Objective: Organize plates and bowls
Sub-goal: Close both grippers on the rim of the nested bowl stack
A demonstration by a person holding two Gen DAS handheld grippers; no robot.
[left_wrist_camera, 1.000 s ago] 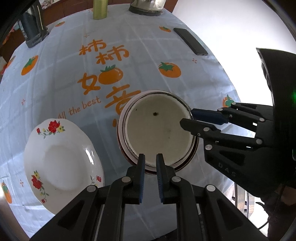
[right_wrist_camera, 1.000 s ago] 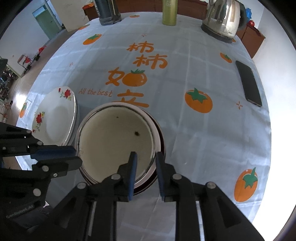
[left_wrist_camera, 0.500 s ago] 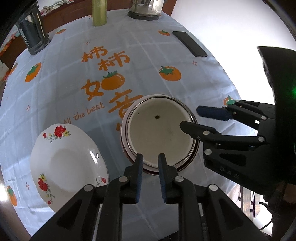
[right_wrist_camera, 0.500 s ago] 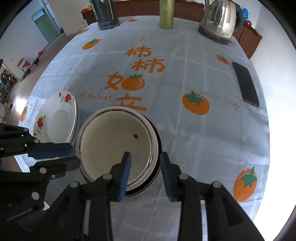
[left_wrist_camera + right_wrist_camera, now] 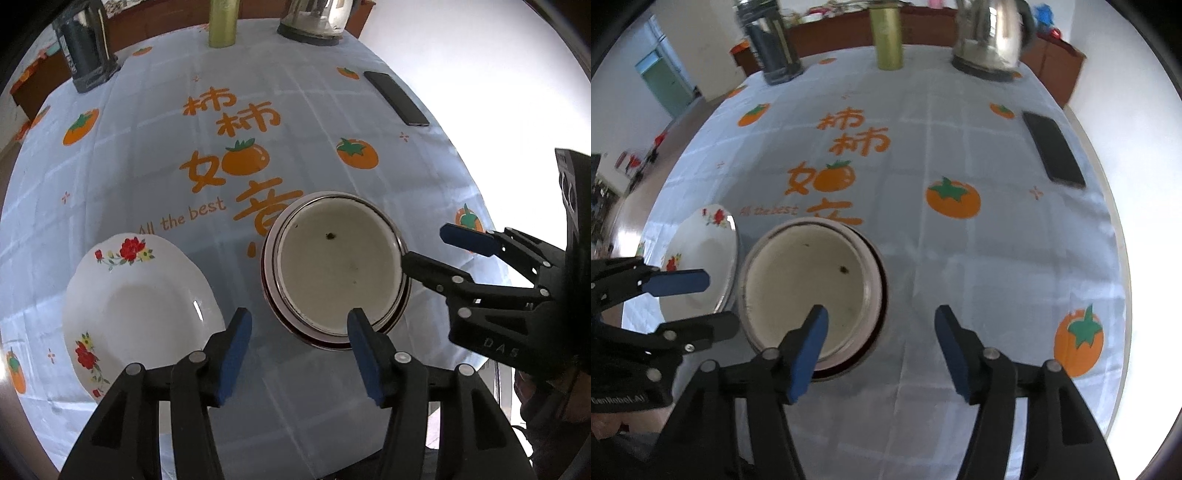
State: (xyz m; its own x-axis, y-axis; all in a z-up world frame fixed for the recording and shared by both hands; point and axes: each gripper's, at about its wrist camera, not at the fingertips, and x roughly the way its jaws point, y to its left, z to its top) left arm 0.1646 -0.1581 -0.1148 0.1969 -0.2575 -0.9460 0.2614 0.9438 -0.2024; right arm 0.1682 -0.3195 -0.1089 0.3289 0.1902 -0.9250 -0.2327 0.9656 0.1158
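Round cream bowl (image 5: 338, 266) — glossy, dark-rimmed — you are opening both left gripper (image 5: 299, 343) and right gripper (image 5: 881, 347) fingers, nothing clamped; scalloped floral plate (image 5: 136, 310) beside.

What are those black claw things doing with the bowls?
A person holds a hand-held gripper in each hand over the table. Both are opening: the left one and the right one grip nothing. Just past them a cream bowl sits nested in a dark-rimmed bowl. A flowered plate lies beside the stack, apart from it.
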